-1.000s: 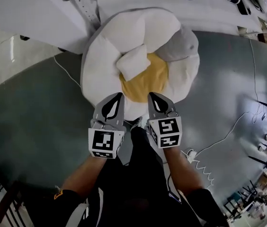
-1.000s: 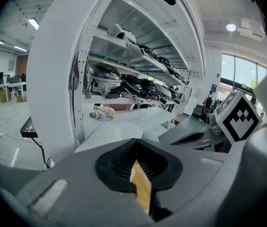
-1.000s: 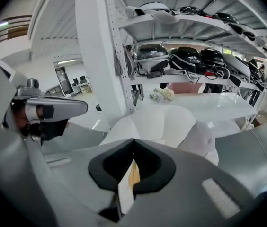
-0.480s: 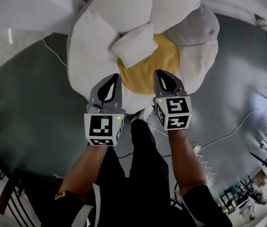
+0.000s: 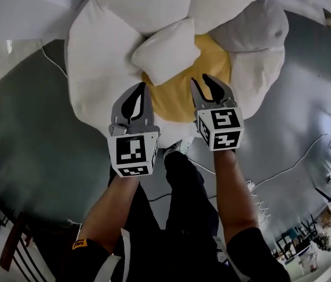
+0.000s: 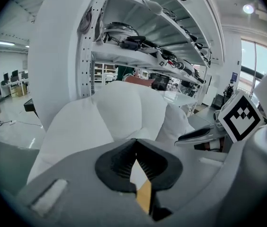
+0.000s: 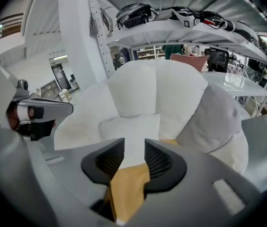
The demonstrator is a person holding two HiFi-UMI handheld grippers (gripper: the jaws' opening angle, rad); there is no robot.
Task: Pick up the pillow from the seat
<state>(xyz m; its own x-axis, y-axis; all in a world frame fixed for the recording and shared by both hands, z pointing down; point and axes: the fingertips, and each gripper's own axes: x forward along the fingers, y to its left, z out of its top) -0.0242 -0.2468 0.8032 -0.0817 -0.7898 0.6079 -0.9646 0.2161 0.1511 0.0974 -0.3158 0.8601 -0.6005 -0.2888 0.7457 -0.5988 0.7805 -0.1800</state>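
White pillow [image 5: 165,50] rests on flower-shaped seat [image 5: 95,69]; empty right hand-held gripper [image 5: 201,80], jaws just opening, apparently readies a grasp; left hand-held gripper [image 5: 141,87] is pressed together.

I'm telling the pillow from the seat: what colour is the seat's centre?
The seat's centre is mustard yellow, clearest in the head view; the pillow is white.

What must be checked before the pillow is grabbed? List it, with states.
1. The pillow lies uncovered on the seat: ok.
2. The right hand-held gripper is open: ok; its jaws have just been opening, with nothing between them.
3. The left hand-held gripper is open: not ok; its jaw tips meet and it is empty.
4. Both are at the pillow: not ok; each is short of it.
5. The pillow is loose from the seat: cannot tell.
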